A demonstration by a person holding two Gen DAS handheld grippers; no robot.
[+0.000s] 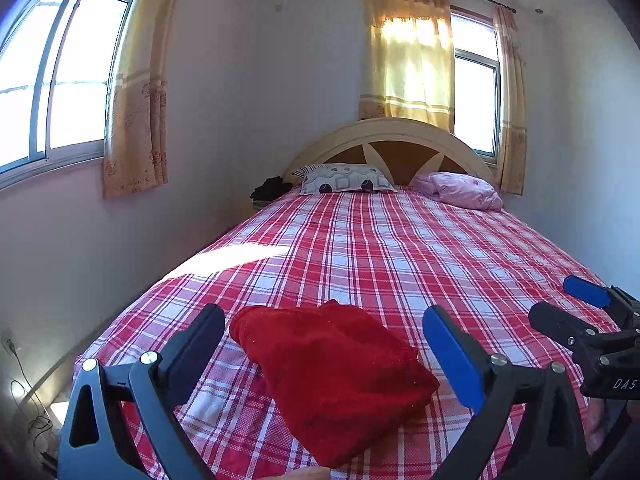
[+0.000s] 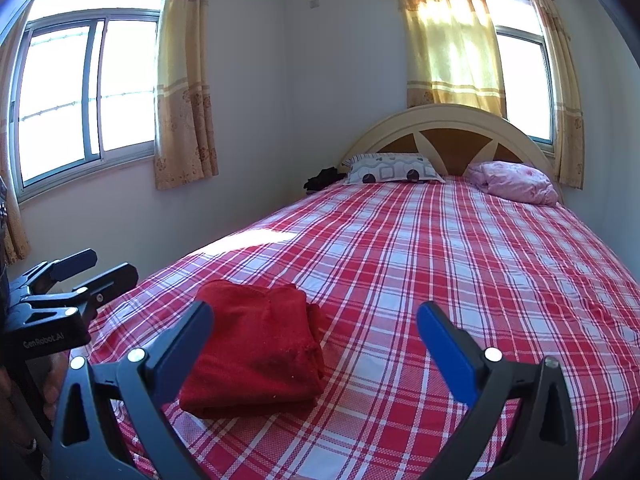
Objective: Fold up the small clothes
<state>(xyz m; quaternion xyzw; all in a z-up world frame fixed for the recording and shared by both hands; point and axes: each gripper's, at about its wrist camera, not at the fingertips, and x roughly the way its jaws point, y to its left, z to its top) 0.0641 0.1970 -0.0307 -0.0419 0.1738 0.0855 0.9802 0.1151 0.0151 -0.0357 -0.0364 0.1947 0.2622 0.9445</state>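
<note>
A red fleece garment [image 1: 336, 380] lies folded into a compact bundle on the red-and-white plaid bed [image 1: 400, 248], near its foot. It also shows in the right wrist view [image 2: 256, 344]. My left gripper [image 1: 324, 340] is open and empty, held above the bundle with the fingers to either side of it. My right gripper [image 2: 316, 332] is open and empty, held above the bed with the bundle by its left finger. The right gripper shows at the right edge of the left wrist view [image 1: 576, 308]; the left gripper shows at the left edge of the right wrist view [image 2: 96, 268].
A patterned pillow [image 1: 344, 178] and a pink pillow [image 1: 460, 190] lie by the curved headboard [image 1: 392, 132]. A dark object [image 1: 270, 189] sits beside the bed at the far left. Walls, windows and curtains surround the bed. Cables [image 1: 32, 420] hang at the left wall.
</note>
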